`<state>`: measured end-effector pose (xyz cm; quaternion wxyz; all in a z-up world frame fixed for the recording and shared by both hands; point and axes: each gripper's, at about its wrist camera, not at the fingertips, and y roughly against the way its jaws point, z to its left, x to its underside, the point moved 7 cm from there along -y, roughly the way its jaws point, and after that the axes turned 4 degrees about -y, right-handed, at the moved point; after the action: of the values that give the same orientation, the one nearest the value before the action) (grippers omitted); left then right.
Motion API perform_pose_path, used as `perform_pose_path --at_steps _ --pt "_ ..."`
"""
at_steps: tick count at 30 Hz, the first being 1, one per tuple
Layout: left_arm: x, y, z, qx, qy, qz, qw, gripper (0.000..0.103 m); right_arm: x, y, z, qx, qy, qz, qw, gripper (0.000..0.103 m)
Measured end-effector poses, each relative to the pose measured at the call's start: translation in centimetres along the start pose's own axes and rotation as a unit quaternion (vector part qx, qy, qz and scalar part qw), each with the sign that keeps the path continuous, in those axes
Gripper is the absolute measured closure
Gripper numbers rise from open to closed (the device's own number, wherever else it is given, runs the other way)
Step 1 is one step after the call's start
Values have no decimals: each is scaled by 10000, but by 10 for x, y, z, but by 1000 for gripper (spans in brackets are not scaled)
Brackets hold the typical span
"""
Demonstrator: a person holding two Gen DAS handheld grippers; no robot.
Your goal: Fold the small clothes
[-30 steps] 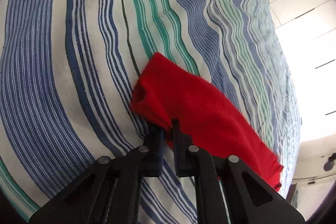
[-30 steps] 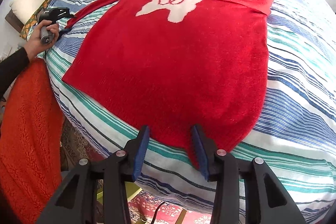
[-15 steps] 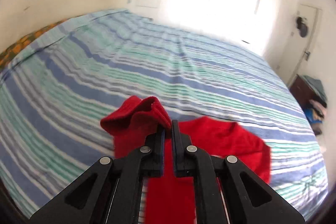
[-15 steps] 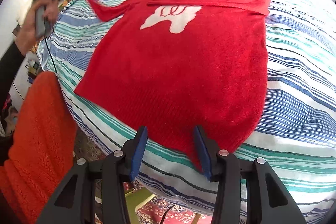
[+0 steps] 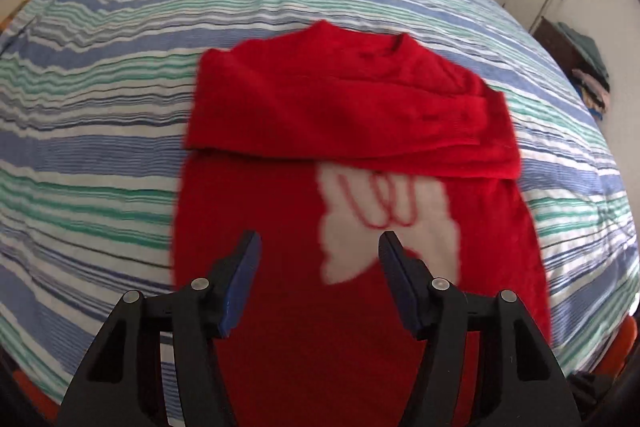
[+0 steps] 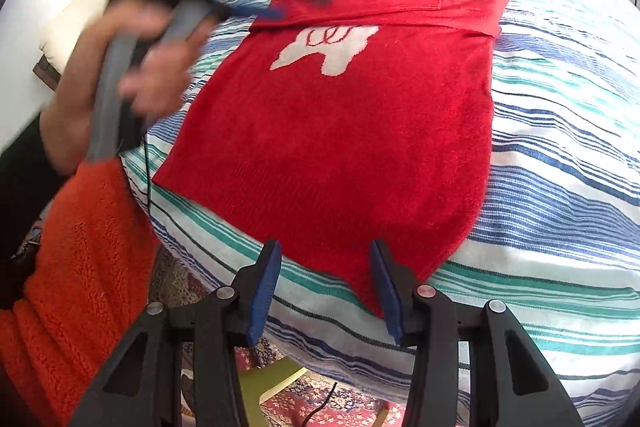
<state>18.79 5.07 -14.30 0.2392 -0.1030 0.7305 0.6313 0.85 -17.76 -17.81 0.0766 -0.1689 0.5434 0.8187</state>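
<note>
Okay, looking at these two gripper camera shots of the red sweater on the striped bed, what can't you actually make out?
- Left gripper in the right wrist view: motion blur smears it and the hand holding it.
- Red knit sweater hem: the left wrist view cuts it off at the bottom edge.
- White motif: folded sleeves cover its top, blur softens it.
- Dark dresser's clothes pile: too small and distorted.
</note>
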Motion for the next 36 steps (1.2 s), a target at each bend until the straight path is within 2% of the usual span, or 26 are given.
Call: perform_pose_path --at_steps 3,6,8,11,13,16,17,18,19,20,21,23,24,25,27,28,29,31,34,36 --pt "-6 4 80 -488 387 43 9981 38 -2 -5 -3 -64 -66 68 9999 57" --pt "-10 -2 117 -623 576 115 9963 39 -3 -8 -2 -43 -59 83 9999 57" --pt "-14 -10 119 -495 476 108 9976 39 -2 -9 -2 -3 -39 85 10000 57" --pt "-23 -31 92 -383 -10 86 9992 38 -1 -10 -1 66 -24 106 9999 57" --pt "-25 -50 79 -540 -292 160 9980 38 -2 -12 0 103 -19 128 9999 57" --pt "-42 -76 75 -1169 -345 102 9925 38 -3 -16 0 164 12 167 9997 57" --pt "-49 -80 76 -1248 -237 31 9919 42 -3 -17 0 191 32 178 9997 57" --pt "-55 -83 81 -1287 -34 -65 9917 54 -2 -18 0 220 60 187 9996 57" --pt "-56 -84 88 -1281 154 -54 9916 92 -2 -18 0 250 88 194 9995 57" --pt "-51 -93 99 -1060 654 153 9921 93 -1 -18 0 269 106 198 9994 57" --pt "-46 -95 108 -871 1077 188 9902 93 -1 -19 0 279 114 204 9993 56" --pt "-40 -93 110 -821 1207 144 9892 93 -1 -20 -1 263 92 226 9994 56" --pt "-39 -91 108 -876 1111 140 9898 92 -1 -21 -2 244 64 241 9994 56" --pt "-37 -88 103 -996 884 162 9910 89 -1 -22 -3 222 30 258 9994 56" --pt "-31 -81 101 -1080 736 183 9913 81 0 -22 -6 170 -33 281 9995 56" --pt "-28 -79 103 -1105 766 193 9907 65 0 -22 -7 143 -59 286 9995 56" --pt "-22 -71 110 -1201 856 198 9889 41 0 -22 -8 120 -79 285 9995 56" --pt "-10 -61 125 -1385 1081 234 9842 20 1 -21 -9 96 -117 284 9995 56" --pt "19 -34 135 -1169 1478 365 9814 23 -2 -14 -9 204 -86 202 9995 56" --pt "39 -4 118 -805 1409 347 9861 23 -7 -2 -8 348 9 -14 9994 56"
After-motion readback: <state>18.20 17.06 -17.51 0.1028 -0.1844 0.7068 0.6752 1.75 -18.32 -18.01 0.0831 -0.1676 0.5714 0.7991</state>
